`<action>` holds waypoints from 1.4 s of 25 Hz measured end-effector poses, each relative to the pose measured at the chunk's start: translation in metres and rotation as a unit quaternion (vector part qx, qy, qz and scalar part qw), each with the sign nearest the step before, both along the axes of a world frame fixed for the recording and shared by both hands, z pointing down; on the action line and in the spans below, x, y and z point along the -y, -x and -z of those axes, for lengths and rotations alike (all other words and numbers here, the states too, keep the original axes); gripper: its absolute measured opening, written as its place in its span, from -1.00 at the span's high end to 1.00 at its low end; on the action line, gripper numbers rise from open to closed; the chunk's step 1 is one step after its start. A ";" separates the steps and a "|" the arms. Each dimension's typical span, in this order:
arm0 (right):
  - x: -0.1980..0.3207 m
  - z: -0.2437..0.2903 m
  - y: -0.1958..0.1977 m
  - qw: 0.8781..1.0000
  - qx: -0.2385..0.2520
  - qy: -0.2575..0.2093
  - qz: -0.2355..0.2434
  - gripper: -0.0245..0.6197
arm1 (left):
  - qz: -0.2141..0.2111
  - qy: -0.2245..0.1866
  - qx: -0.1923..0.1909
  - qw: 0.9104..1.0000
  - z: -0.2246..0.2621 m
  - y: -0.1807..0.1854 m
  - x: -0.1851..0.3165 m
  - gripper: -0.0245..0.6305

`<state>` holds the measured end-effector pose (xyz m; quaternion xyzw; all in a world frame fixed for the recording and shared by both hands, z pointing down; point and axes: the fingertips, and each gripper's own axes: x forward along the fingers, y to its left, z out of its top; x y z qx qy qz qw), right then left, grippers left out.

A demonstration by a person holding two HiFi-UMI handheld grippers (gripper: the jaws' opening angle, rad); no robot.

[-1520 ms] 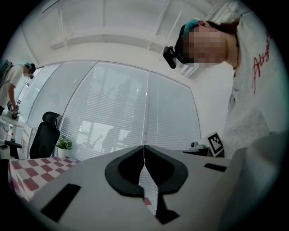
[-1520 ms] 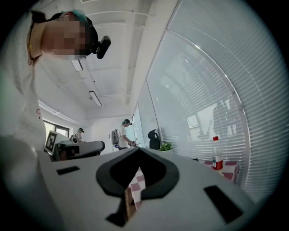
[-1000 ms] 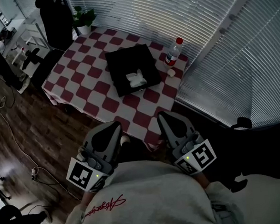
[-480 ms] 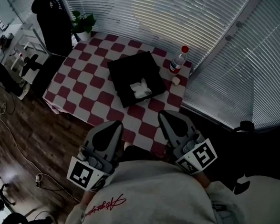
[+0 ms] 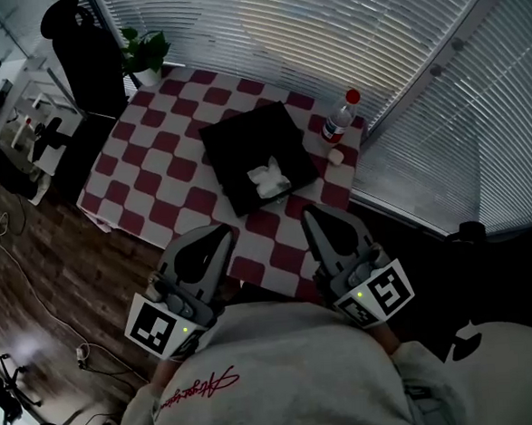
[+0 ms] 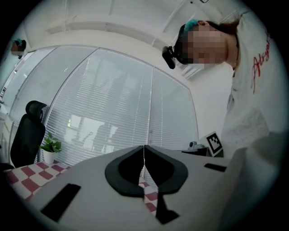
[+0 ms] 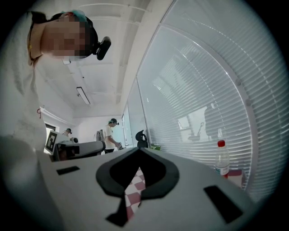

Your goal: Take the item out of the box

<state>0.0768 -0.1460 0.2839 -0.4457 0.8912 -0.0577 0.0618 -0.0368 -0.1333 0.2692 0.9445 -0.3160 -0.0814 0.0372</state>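
Jaws pressed together on both, nothing between them. Left gripper (image 5: 220, 236) and right gripper (image 5: 315, 216) held side by side at the near edge of the checkered table (image 5: 145, 165). Black box (image 5: 242, 136) ahead of both tips, well apart, set askew to the table edge. White item (image 5: 268, 178) lies in its near corner, nearer the right gripper. Judgement: right hand reaches, jaws parting first.

Square surface (image 5: 154, 169) is wearing a red-and-white checkered cloth (image 5: 285, 251) that is hanging over its edges. Flat black open box (image 5: 243, 140) is sitting near the middle, askew to the checks. Clear plastic bottle with red cap (image 5: 339, 120) is standing upright at the far right corner. Small pale round object (image 5: 336, 157) is lying just beside it.
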 end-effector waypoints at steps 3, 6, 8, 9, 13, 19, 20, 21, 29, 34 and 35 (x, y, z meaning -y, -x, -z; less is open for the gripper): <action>0.007 -0.001 0.001 1.000 0.000 0.001 -0.008 0.89 | -0.008 0.001 -0.001 1.000 -0.001 0.001 0.009 0.87; 0.013 -0.003 0.003 1.000 0.001 0.002 -0.014 0.89 | -0.015 0.003 -0.001 1.000 -0.003 0.002 0.015 0.87; 0.016 -0.005 0.005 1.000 0.000 0.003 -0.017 0.89 | -0.017 0.004 -0.001 1.000 -0.005 0.004 0.018 0.87; 0.018 -0.006 0.006 1.000 0.000 0.003 -0.018 0.89 | -0.018 0.004 -0.001 1.000 -0.006 0.005 0.020 0.87; 0.024 -0.008 0.010 1.000 -0.001 0.003 -0.022 0.89 | -0.019 0.005 -0.002 1.000 -0.008 0.010 0.027 0.87; 0.031 -0.004 0.013 1.000 -0.003 -0.004 -0.029 0.89 | -0.025 0.004 -0.004 1.000 -0.008 0.015 0.033 0.87; 0.032 -0.004 0.013 1.000 -0.004 -0.005 -0.031 0.89 | -0.026 0.004 -0.004 1.000 -0.008 0.015 0.034 0.87; 0.033 -0.004 0.012 0.999 -0.005 -0.006 -0.033 0.89 | -0.027 0.003 -0.004 1.000 -0.008 0.015 0.035 0.87; 0.038 -0.006 0.000 0.999 -0.022 -0.005 -0.044 0.89 | -0.034 0.004 -0.007 0.999 -0.009 0.008 0.035 0.87; 0.038 -0.008 0.001 0.999 -0.029 -0.004 -0.035 0.89 | -0.024 0.006 -0.008 1.000 -0.011 0.011 0.033 0.87; 0.039 -0.009 0.002 0.999 -0.030 -0.005 -0.034 0.89 | -0.022 0.005 -0.007 1.000 -0.011 0.012 0.033 0.87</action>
